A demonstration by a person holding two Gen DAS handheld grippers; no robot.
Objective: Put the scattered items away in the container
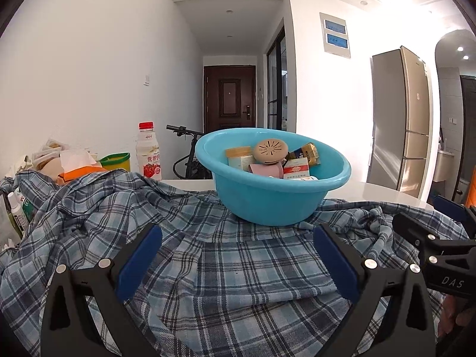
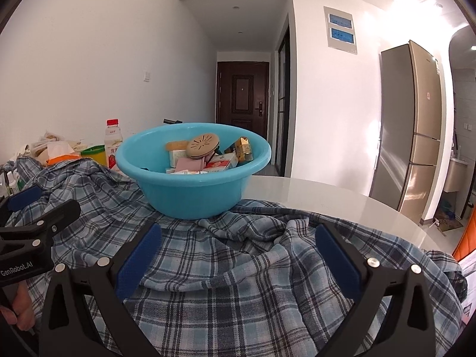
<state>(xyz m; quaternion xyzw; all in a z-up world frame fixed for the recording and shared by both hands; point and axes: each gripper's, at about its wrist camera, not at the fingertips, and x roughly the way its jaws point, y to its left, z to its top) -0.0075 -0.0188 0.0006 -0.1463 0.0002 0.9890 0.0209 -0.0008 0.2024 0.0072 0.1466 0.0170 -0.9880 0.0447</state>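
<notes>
A blue plastic basin [image 1: 267,205] [image 2: 190,190] stands on a blue plaid cloth [image 1: 220,270] [image 2: 226,276] ahead of both grippers. It holds several small boxes, a round tan disc [image 1: 270,148] [image 2: 203,145] and a gold packet [image 1: 308,152] [image 2: 244,148]. My left gripper [image 1: 238,238] is open and empty, low over the cloth just short of the basin. My right gripper [image 2: 238,235] is open and empty, beside the left one, to the basin's right front. Each gripper shows at the edge of the other's view.
At the back left stand a red-capped drink bottle [image 1: 148,151] [image 2: 113,142], a yellow tub with a green rim [image 1: 116,161], an orange tissue pack [image 1: 80,169] and small bottles [image 1: 16,208]. The white tabletop [image 2: 327,196] shows bare at the right. A fridge [image 2: 413,128] stands beyond.
</notes>
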